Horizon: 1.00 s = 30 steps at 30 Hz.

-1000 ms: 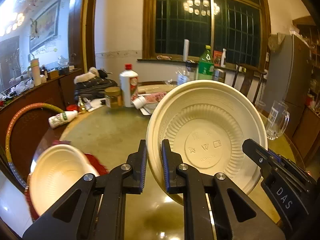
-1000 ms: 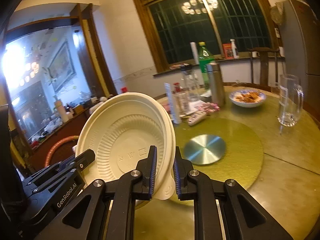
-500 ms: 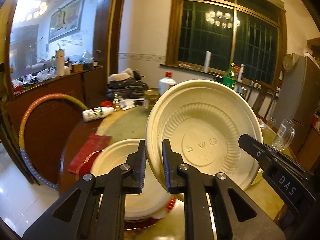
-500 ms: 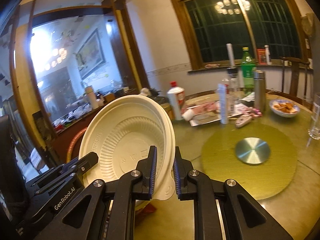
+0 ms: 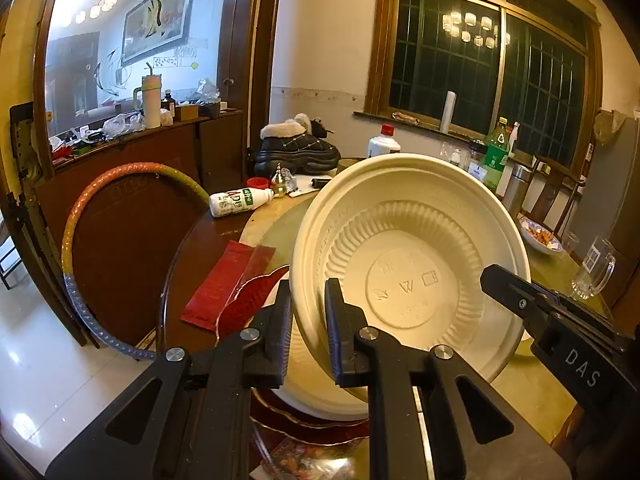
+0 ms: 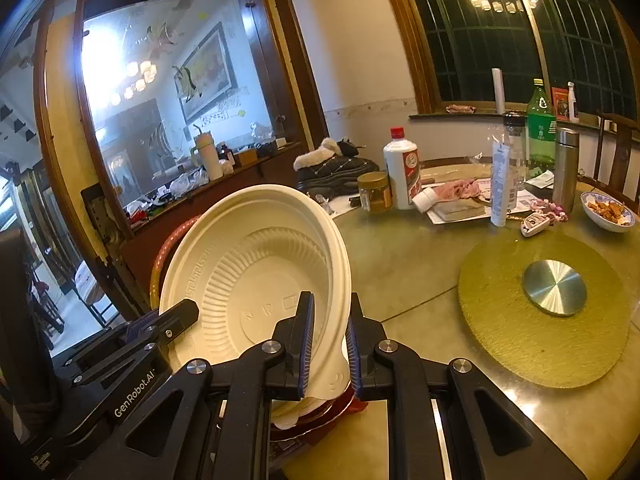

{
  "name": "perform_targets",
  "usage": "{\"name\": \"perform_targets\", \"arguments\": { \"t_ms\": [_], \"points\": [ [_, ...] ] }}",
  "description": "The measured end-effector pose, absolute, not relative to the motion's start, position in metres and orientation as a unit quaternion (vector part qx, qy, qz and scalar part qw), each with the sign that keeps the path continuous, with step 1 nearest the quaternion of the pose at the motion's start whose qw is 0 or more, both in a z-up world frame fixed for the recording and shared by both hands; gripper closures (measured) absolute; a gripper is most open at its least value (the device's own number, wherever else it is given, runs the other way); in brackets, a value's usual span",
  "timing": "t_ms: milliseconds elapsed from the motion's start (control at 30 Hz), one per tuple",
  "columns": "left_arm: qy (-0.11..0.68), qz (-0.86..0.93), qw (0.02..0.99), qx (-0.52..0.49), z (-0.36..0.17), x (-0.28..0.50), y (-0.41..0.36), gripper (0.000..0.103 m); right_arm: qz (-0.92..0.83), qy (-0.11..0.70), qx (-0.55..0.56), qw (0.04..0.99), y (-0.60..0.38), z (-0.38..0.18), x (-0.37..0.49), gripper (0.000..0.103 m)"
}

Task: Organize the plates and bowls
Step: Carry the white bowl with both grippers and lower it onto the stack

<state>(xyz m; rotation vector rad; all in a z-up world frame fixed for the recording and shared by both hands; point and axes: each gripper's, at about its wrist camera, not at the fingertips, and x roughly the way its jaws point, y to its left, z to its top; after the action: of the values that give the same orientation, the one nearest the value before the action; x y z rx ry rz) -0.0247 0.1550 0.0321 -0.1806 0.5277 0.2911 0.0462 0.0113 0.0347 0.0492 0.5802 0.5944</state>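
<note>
Both grippers — left gripper (image 5: 307, 320) and right gripper (image 6: 327, 344) — pinch opposite rims of one tilted cream bowl (image 5: 408, 264), held above another bowl (image 5: 320, 380) on red plates (image 5: 248, 300). Next, I think — lower it level, nest it, then release.

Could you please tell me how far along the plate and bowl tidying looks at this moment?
Done: one cream bowl already sits on the red plate at the table edge. In hand: a second cream bowl is held tilted above it, the left gripper and right gripper each shut on its rim. Left: lowering it into the stack. The blue-rimmed dish of food stays across the table.
</note>
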Motion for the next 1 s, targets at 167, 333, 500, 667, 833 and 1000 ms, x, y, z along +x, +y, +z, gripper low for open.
{"name": "perform_targets", "arguments": {
  "t_ms": [167, 333, 500, 667, 833, 1000],
  "points": [
    [0.273, 0.14, 0.948, -0.09, 0.028, -0.025, 0.161, 0.089, 0.294, 0.296, 0.024, 0.908, 0.017, 0.031, 0.046, 0.088],
    [0.28, 0.142, 0.946, -0.086, 0.026, -0.028, 0.168, 0.089, 0.299, 0.302, 0.016, 0.905, 0.022, 0.031, 0.044, 0.088],
    [0.297, 0.138, 0.941, -0.09, 0.021, -0.027, 0.175, 0.089, 0.305, 0.309, 0.015, 0.901, 0.027, 0.028, 0.042, 0.088],
    [0.325, 0.124, 0.933, -0.092, 0.015, -0.023, 0.182, 0.089, 0.312, 0.331, 0.024, 0.89, 0.029, 0.021, 0.045, 0.089],
    [0.358, 0.103, 0.924, -0.088, 0.015, -0.014, 0.189, 0.088, 0.316, 0.344, 0.03, 0.883, 0.03, 0.02, 0.05, 0.089],
    [0.38, 0.099, 0.916, -0.079, 0.014, 0.0, 0.196, 0.088, 0.321, 0.37, 0.044, 0.871, 0.035, 0.016, 0.064, 0.088]
  ]
}}
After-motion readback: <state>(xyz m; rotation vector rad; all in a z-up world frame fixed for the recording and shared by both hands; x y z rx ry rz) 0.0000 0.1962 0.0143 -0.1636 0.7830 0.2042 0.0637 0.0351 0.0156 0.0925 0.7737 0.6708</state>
